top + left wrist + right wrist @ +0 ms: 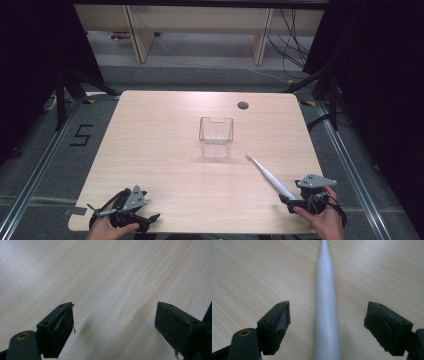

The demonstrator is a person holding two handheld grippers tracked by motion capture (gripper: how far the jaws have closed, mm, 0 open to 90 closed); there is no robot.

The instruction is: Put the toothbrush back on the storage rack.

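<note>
Toothbrush (326,302) handle end cut off

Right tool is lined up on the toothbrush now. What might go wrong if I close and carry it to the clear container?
The right tool is open astride the white electric toothbrush, near its thick end; the round handle may roll or slip as the jaws close. Gripped so far back, its long head end may sag. The clear container looks light and may tip if knocked.

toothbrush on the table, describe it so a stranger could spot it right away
On the light wooden table, look right of the clear plastic box. The toothbrush lies flat there, slanting toward the right gripper. It is the one slim white stick on the table.
</note>
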